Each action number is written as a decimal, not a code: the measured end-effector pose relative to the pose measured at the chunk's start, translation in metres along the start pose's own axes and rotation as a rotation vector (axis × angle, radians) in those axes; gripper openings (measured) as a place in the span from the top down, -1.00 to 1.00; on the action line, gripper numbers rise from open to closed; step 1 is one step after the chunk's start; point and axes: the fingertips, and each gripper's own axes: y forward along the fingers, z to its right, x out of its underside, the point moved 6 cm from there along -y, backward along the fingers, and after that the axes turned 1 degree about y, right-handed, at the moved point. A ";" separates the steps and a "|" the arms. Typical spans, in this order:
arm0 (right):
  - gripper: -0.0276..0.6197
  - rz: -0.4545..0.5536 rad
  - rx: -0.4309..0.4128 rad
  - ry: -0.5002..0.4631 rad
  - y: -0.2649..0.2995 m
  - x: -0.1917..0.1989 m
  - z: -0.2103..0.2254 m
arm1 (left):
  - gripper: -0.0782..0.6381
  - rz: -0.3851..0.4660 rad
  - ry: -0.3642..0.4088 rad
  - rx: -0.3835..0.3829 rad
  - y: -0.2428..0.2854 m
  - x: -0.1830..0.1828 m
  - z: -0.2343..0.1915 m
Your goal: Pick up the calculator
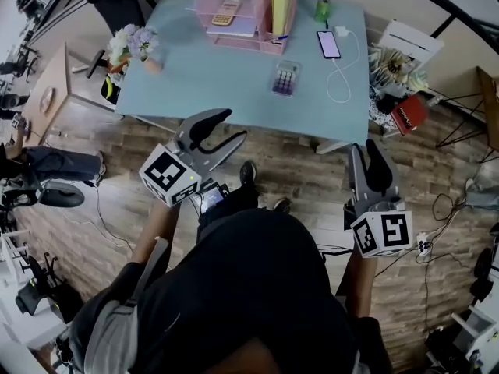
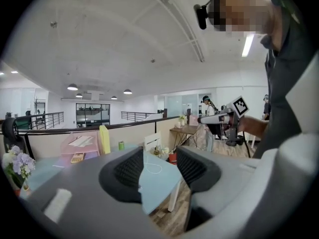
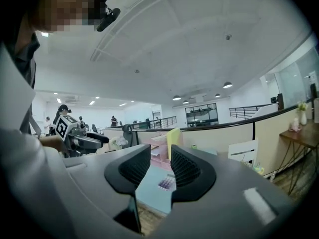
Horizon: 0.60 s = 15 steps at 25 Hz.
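Lying flat, the calculator looked light, rigid, slick — best pinched across its side edges — while the left gripper and right gripper gaped empty.

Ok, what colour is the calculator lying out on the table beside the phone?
The calculator is pale with purple keys, clearest in the head view.

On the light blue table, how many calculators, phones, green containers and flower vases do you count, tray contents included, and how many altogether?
Calculators: 2, the purple-keyed calculator and the orange calculator
Phone: 1
Green container: 1
Flower vase: 1
Total: 5
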 end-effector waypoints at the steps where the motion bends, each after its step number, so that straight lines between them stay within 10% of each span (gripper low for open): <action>1: 0.58 -0.002 0.014 0.001 0.003 0.000 0.000 | 0.17 0.004 -0.002 0.013 0.005 0.000 -0.007; 15: 0.58 -0.009 0.136 -0.018 0.066 -0.019 -0.021 | 0.17 0.049 0.005 0.138 0.036 -0.006 -0.101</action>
